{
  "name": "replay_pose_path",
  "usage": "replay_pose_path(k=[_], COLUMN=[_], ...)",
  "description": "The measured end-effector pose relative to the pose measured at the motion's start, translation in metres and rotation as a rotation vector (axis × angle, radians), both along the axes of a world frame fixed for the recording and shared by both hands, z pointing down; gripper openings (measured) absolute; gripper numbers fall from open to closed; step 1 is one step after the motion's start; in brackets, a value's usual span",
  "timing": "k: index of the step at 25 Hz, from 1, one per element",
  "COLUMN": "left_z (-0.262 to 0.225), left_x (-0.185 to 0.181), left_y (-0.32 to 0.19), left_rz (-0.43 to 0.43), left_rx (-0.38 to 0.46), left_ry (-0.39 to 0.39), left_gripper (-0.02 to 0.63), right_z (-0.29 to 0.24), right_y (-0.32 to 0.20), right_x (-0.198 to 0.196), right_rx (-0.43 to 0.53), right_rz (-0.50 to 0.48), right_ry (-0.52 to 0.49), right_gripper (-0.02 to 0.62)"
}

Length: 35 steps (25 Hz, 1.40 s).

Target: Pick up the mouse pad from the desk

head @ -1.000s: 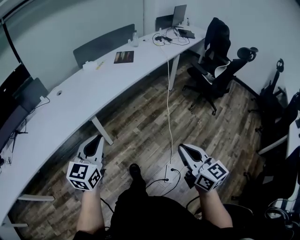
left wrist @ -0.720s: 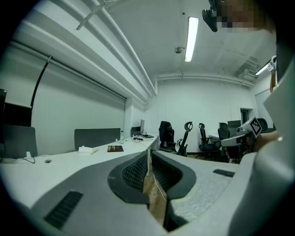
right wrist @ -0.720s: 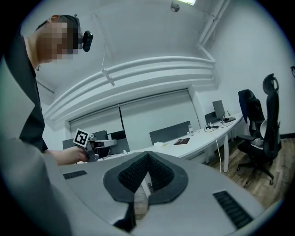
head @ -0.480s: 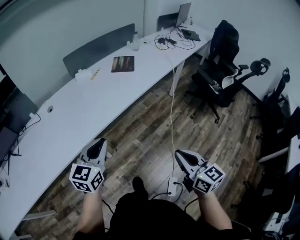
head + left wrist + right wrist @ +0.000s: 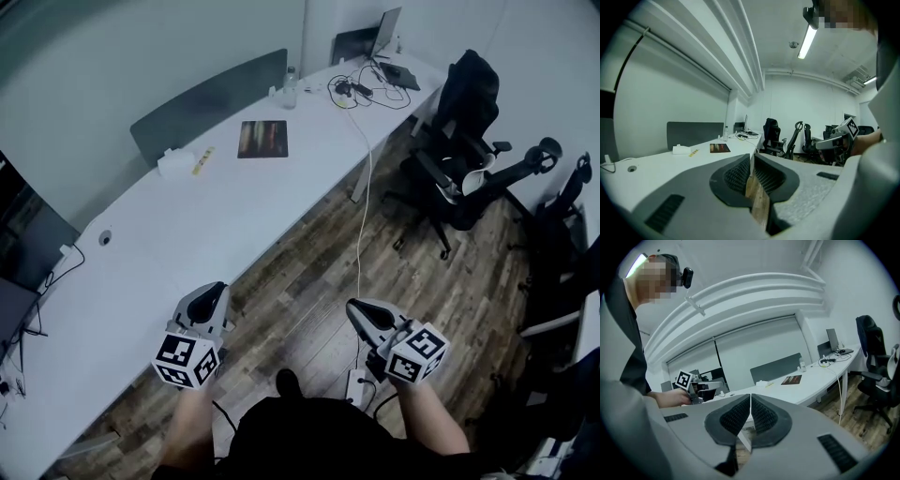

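The mouse pad (image 5: pixel 262 139) is a dark rectangle lying flat on the long white desk (image 5: pixel 141 253), far ahead of both grippers. It shows small in the left gripper view (image 5: pixel 720 148) and in the right gripper view (image 5: pixel 791 379). My left gripper (image 5: pixel 214 292) hovers at the desk's near edge, its jaws closed together with nothing between them (image 5: pixel 751 161). My right gripper (image 5: pixel 356 307) hangs over the wooden floor, shut and empty (image 5: pixel 750 401). Neither gripper touches the pad.
On the desk stand a white box (image 5: pixel 173 161), a yellow strip (image 5: pixel 202 159), a bottle (image 5: pixel 290 86), a laptop (image 5: pixel 389 23) and tangled cables (image 5: pixel 352 92). A white cable (image 5: pixel 364 216) drops to a floor socket (image 5: pixel 358 384). Black office chairs (image 5: pixel 469 159) stand at right.
Both grippers have been carried forward toward the desk, still closed. The mouse pad now sits lower and nearer in the head view; the left gripper has reached the desk's edge.
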<state>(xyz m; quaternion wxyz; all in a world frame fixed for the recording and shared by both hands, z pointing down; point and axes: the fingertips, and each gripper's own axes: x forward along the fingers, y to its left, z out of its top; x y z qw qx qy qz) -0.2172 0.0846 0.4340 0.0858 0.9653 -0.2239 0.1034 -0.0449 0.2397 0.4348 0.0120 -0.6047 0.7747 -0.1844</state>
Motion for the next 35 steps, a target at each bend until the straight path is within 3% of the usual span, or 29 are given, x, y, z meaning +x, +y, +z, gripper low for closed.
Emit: replay_pose_path(k=[10, 20, 30, 35], left_z=[-0.017, -0.004, 0.004, 0.005], left_x=[-0.026, -0.054, -0.003, 0.054], left_y=[-0.024, -0.031, -0.074, -0.109], left_rz=[-0.074, -0.143, -0.138, -0.132], left_rx=[0.025, -0.008, -0.003, -0.010], left_ry=[0.078, 0.077, -0.008, -0.038], left_gripper=[0.035, 0.035, 0.035, 0.035], right_z=[-0.016, -0.042, -0.015, -0.007], right_y=[-0.031, -0.064, -0.099, -0.141], right_x=[-0.023, -0.042, 0.019, 0.070], right_rx=[-0.005, 0.059, 0.057, 0.060], right_rz=[-0.063, -0.130, -0.110, -0.130], right_ry=[0.073, 0.084, 0.039, 0.038], right_gripper=[0.017, 0.017, 0.017, 0.017])
